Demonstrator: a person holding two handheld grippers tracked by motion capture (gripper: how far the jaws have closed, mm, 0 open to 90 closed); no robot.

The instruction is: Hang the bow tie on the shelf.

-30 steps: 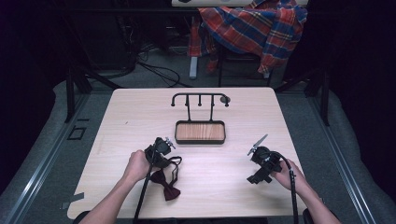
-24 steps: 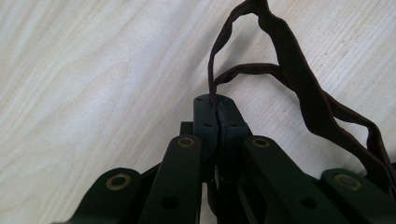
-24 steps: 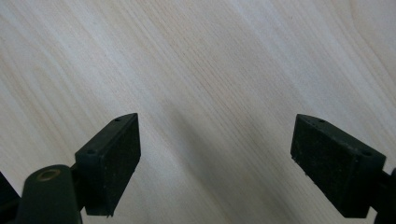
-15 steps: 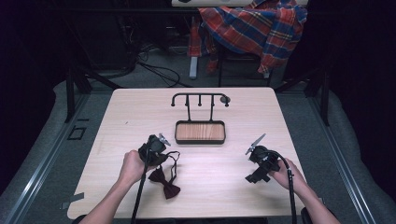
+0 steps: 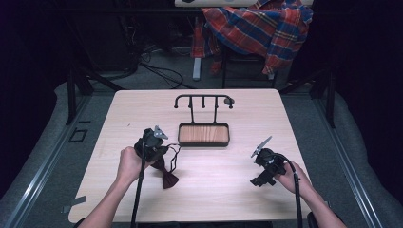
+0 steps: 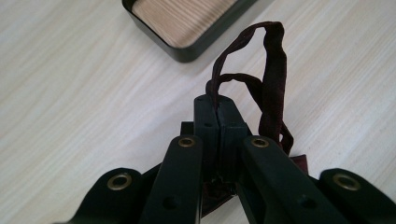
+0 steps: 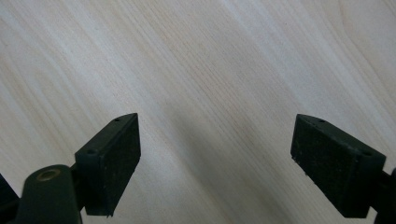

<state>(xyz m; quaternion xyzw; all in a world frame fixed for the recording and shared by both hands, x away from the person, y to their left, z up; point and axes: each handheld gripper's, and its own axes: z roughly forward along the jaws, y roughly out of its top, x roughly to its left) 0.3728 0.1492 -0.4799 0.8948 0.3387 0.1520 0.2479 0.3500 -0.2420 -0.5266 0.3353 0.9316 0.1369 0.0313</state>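
Note:
A dark red bow tie (image 5: 168, 178) hangs by its thin strap (image 6: 271, 70) from my left gripper (image 5: 159, 153), whose jaws are pressed shut on the strap. The gripper (image 6: 218, 105) is held a little above the table, left of the tray, and the strap loops up past the jaw tips. The bow's lower end rests on or just above the wood; I cannot tell which. At the right of the table my right gripper (image 5: 259, 181) points down at bare wood. Its jaws (image 7: 217, 158) stand wide apart with nothing between them.
A black tray with a wooden floor (image 5: 181, 134) sits mid-table, its corner (image 6: 187, 51) just ahead of the left gripper. A black rack with hooks (image 5: 203, 100) rises behind it. A plaid cloth (image 5: 256, 28) lies draped beyond the table's far edge.
The left gripper has lifted and drawn slightly toward the tray with the strap in it, pulling the bow tie up after it. The right gripper has barely moved.

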